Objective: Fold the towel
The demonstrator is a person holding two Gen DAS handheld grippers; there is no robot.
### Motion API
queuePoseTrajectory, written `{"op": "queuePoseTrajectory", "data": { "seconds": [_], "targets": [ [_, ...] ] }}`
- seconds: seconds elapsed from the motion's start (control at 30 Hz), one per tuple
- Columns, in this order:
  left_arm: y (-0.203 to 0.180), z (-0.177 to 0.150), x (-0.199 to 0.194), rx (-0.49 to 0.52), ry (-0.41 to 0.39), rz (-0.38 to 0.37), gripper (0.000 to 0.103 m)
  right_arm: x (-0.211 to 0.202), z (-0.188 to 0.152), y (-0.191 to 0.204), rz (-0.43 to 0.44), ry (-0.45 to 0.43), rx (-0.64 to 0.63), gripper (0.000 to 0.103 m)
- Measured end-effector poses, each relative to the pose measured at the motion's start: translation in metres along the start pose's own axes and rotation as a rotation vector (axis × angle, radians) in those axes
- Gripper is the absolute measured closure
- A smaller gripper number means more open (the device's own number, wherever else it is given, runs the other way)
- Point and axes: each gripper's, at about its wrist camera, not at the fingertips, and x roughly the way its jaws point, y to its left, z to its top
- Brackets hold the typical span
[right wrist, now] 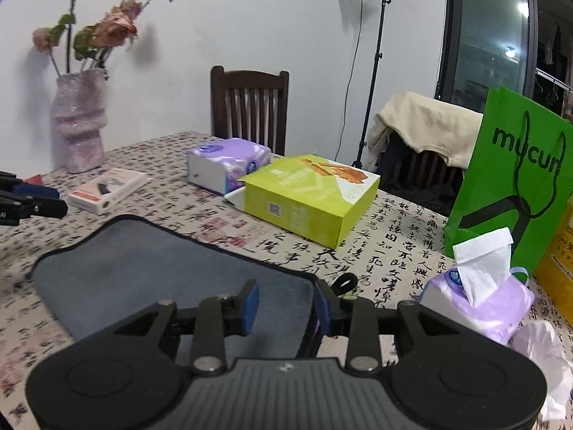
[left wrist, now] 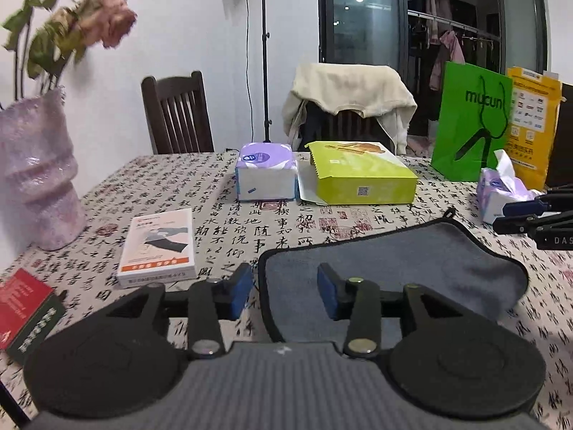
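Covering the table [left wrist: 222, 193] is a cream cloth printed with black calligraphy and red seals, and the grey towel [left wrist: 412, 261] lies on it, a soft napped rectangle edged in black piping, rumpled at its 3 o'clock side in the left wrist view. At 12 o'clock from it sits a lime-green cardboard box [left wrist: 361, 175], glossy and flat. A bumpy pink vase [left wrist: 35, 179] stands at 9 o'clock. The left gripper [left wrist: 283, 292] hovers with its blue-padded jaws spread wide over the towel's near left corner, holding nothing. The right gripper [right wrist: 284, 304] is likewise wide apart, straddling the towel's right edge. A purple plastic tissue pack [right wrist: 480, 304] with a white sheet sticking up lies at its 3 o'clock.
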Motion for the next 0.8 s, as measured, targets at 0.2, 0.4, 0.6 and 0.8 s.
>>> {"op": "queuePoseTrajectory", "data": {
  "seconds": [0.2, 0.4, 0.6, 0.8],
  "targets": [
    [-0.013, -0.016, -0.041, 0.032, -0.027, 0.010, 0.049, -0.039, -0.010, 0.023, 0.019, -0.016, -0.044, 0.062],
    [-0.023, -0.029, -0.077, 0.033, -0.065, 0.028, 0.035, -0.076, -0.018, 0.039, 0.030, -0.042, -0.051, 0.057],
    [-0.032, -0.042, -0.114, 0.044, -0.109, 0.042, 0.027, -0.111, -0.029, 0.054, 0.035, -0.061, -0.056, 0.054],
    [-0.035, -0.059, -0.147, 0.011, -0.127, 0.049, 0.024, -0.150, -0.044, 0.066, 0.043, -0.088, -0.067, 0.051]
  ]
}}
